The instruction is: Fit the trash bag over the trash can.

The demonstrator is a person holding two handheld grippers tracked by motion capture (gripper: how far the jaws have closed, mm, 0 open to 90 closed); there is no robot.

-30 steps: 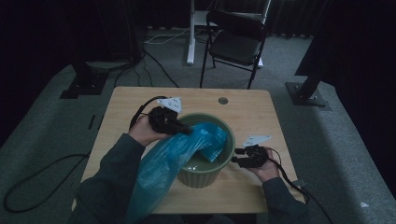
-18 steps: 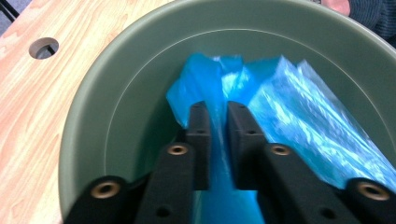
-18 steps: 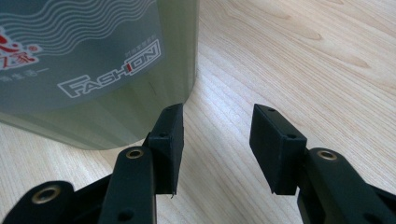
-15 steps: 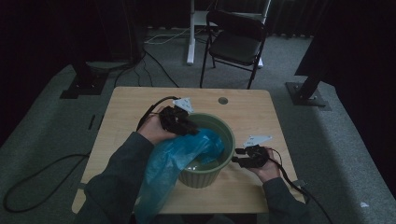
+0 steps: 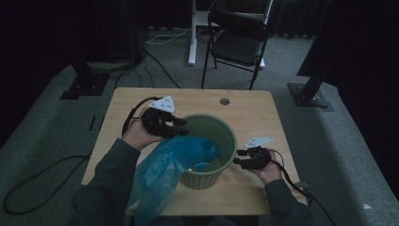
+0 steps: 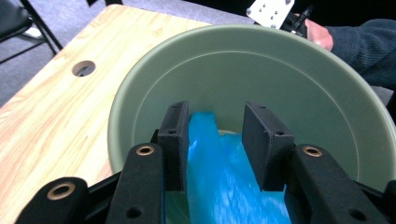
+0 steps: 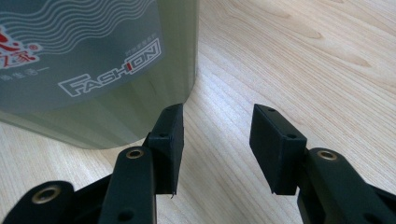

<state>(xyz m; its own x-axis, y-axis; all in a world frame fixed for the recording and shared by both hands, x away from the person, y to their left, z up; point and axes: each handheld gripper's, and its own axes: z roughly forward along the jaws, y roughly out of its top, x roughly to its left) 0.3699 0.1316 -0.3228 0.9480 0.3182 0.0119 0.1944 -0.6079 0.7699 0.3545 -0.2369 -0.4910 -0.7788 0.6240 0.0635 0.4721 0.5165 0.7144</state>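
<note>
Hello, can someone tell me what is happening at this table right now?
A person is lining a green bin on a wooden table with a blue plastic bag. The left gripper, at the bin's rim, has just been opening; the bag lies between its jaws, unpinched. The right gripper is open beside the bin, holding nothing.

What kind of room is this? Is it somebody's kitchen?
Probably not a kitchen. It looks more like a recording room or studio: dark curtains hang all around, stand bases and cables sit on grey carpet, and there is just a folding chair and a small wooden table.
</note>
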